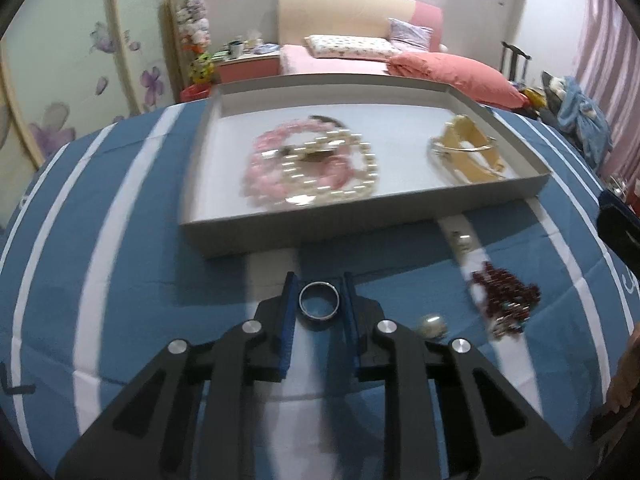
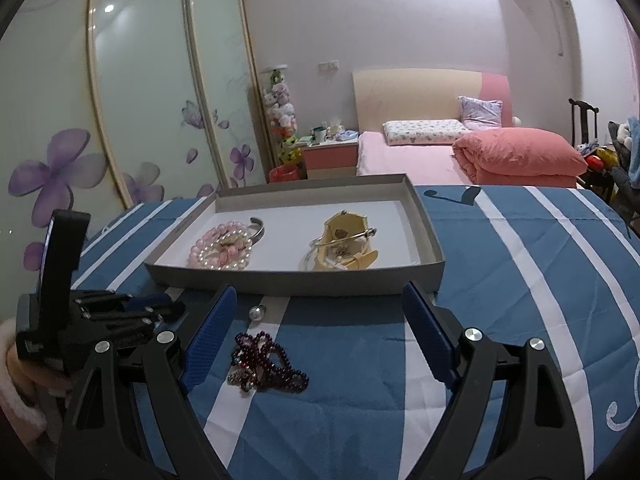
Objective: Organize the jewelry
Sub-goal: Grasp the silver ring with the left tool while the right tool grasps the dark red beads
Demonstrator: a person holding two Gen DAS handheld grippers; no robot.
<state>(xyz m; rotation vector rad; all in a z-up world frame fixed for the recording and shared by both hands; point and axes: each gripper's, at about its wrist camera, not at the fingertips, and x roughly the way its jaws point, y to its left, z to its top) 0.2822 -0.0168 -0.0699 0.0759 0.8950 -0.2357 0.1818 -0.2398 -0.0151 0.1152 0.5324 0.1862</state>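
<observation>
My left gripper (image 1: 319, 280) is shut on a silver ring (image 1: 319, 301), one blue pad on each side of it, just above the blue striped cloth (image 1: 140, 280). Ahead lies a grey tray (image 1: 320, 228) holding pink beads (image 1: 272, 168), a pearl bracelet (image 1: 352, 176) and a yellow pouch (image 1: 468, 148) with a bangle. My right gripper (image 2: 320, 296) is open, with nothing between its fingers. A dark red bead bracelet (image 2: 268, 364) lies on the cloth below it, nearer its left finger. A loose pearl (image 2: 256, 313) sits in front of the tray (image 2: 296, 280).
A small silver piece (image 1: 460, 238) lies on a white stripe by the tray's front wall. The left gripper's body (image 2: 100, 320) fills the right wrist view's lower left. Behind the table are a bed (image 2: 440, 152), a nightstand (image 2: 330, 156) and wardrobe doors (image 2: 140, 100).
</observation>
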